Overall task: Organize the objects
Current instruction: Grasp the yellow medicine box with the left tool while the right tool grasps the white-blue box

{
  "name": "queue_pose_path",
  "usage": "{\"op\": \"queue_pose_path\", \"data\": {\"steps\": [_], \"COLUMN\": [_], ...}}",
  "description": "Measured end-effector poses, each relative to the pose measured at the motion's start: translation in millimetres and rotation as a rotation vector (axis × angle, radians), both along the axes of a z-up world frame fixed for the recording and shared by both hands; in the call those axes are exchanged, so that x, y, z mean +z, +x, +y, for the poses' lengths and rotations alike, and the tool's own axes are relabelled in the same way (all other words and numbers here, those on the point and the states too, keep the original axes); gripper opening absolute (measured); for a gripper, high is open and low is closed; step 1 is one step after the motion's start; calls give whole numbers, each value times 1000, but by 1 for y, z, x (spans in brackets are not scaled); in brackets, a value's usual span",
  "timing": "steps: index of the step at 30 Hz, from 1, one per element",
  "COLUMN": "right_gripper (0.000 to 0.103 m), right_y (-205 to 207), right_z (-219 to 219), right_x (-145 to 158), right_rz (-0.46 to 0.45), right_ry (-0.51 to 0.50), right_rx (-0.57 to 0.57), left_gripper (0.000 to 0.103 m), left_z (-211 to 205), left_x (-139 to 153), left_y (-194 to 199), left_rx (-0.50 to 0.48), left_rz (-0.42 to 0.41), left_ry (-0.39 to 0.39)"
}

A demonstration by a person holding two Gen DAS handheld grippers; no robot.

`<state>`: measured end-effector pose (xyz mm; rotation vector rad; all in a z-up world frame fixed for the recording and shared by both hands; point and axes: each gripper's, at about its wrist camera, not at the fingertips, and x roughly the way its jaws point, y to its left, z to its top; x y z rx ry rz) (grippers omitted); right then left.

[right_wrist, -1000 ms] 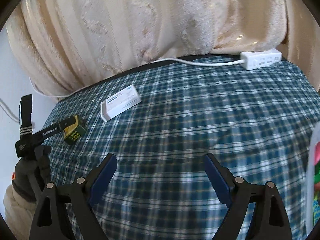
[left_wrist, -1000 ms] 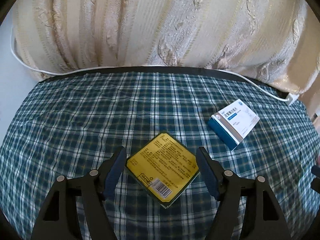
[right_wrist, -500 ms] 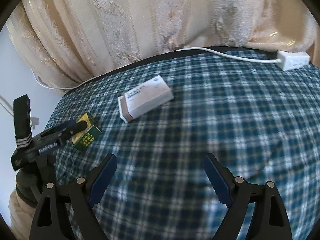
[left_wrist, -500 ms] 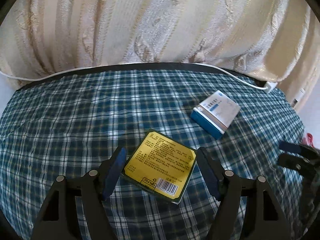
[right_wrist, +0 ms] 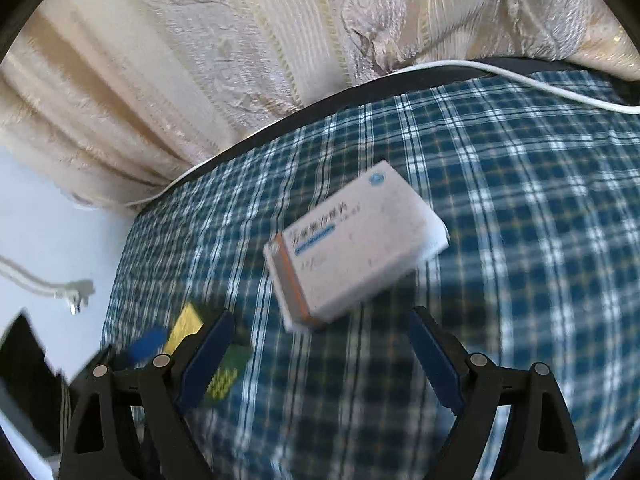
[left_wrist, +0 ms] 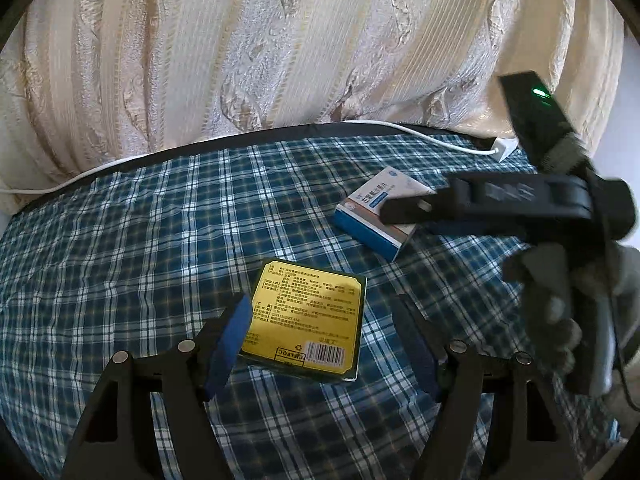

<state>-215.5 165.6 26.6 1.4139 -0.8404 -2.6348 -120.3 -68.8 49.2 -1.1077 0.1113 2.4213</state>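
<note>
A flat yellow and green box (left_wrist: 306,322) lies on the blue plaid cloth (left_wrist: 140,248), between the open jaws of my left gripper (left_wrist: 324,344). Its left pad sits at the box's left edge. A white and blue medicine box (left_wrist: 374,216) lies further right, partly hidden by my right gripper, whose finger (left_wrist: 480,200) reaches over it. In the right wrist view the white medicine box (right_wrist: 356,240) lies just ahead of my open right gripper (right_wrist: 316,356). The yellow box (right_wrist: 188,326) and the left gripper's blue pad (right_wrist: 146,342) show at lower left, blurred.
A cream patterned curtain (left_wrist: 280,48) hangs behind the table. A white cable (left_wrist: 420,132) with a power strip (left_wrist: 504,148) runs along the back edge. A white plug (right_wrist: 78,292) lies off the table's left side.
My right gripper has swung left and closer to the white medicine box, which now sits large just ahead of its jaws. The left gripper turned slightly and stays around the yellow box.
</note>
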Motion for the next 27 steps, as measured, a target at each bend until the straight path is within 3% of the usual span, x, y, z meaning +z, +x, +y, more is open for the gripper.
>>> {"op": "queue_pose_path", "data": {"steps": [5,14,21,27], "right_gripper": [91,91,91,81], "right_y": [-25,-64,-76,-67], "right_z": [-4,-36,-49,-54], "right_x": [1,0,-4,-4], "right_rz": [-14,-37,-48,-41], "right_ry": [50,305,424,478], "right_rx": [-22,18,52,74], "left_gripper": [74,74,74,74], "left_z": [-3,3,-2,-4], "left_x": [1,-3,-5,-9], "left_y": [-2,2,-1,-4], "left_rx": [6,11,33,45], "left_rz": [-12,11,5,-9], "left_ry": [17,-47,-52,-61]}}
